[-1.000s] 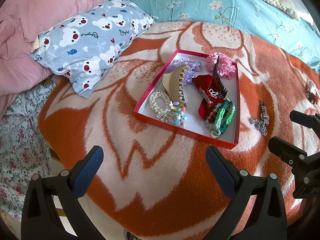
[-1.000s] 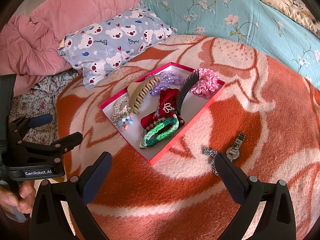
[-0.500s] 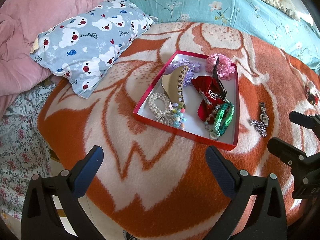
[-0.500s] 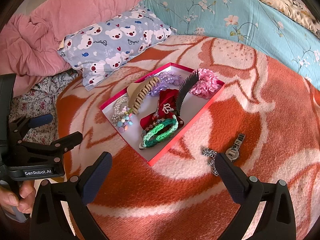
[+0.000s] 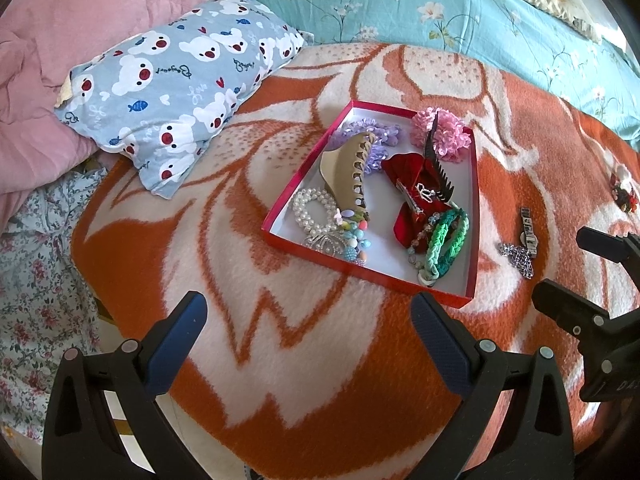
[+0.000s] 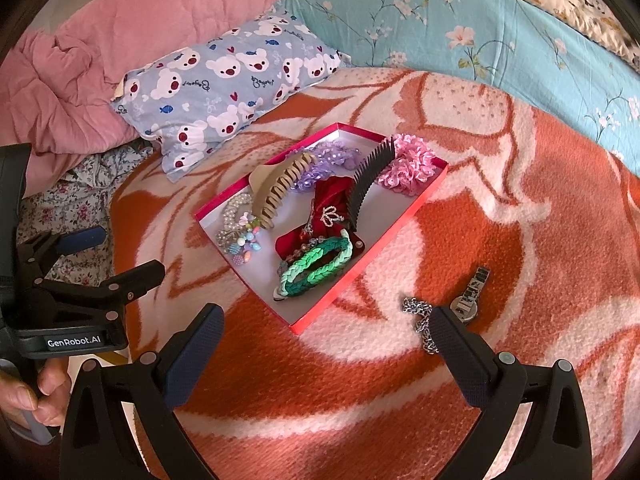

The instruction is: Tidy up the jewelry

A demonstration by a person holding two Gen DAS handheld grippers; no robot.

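Note:
A red box (image 5: 474, 216) (image 6: 394, 232) lies on the orange and white blanket. It holds a beige claw clip (image 5: 352, 168) (image 6: 278, 192), a black comb (image 6: 368, 178), a green braided bracelet (image 5: 448, 244) (image 6: 316, 268), a pearl bracelet (image 5: 312, 208), a red bow, and purple and pink scrunchies. A watch (image 5: 528, 230) (image 6: 470, 294) and a silver chain (image 5: 518, 258) (image 6: 420, 316) lie on the blanket right of the box. My left gripper (image 5: 308, 322) is open and empty, short of the box. My right gripper (image 6: 328, 332) is open and empty, near the chain.
A bear-print pillow (image 5: 176, 92) (image 6: 228, 84) and a pink quilt (image 6: 80, 64) lie left of the box. A blue floral sheet (image 5: 460, 12) runs along the back. A small red ornament (image 5: 622, 192) lies at the far right. The blanket's front edge drops off below the left gripper.
Both views have shifted only slightly; the box sits a touch closer to the left gripper. Both grippers stay open and empty.

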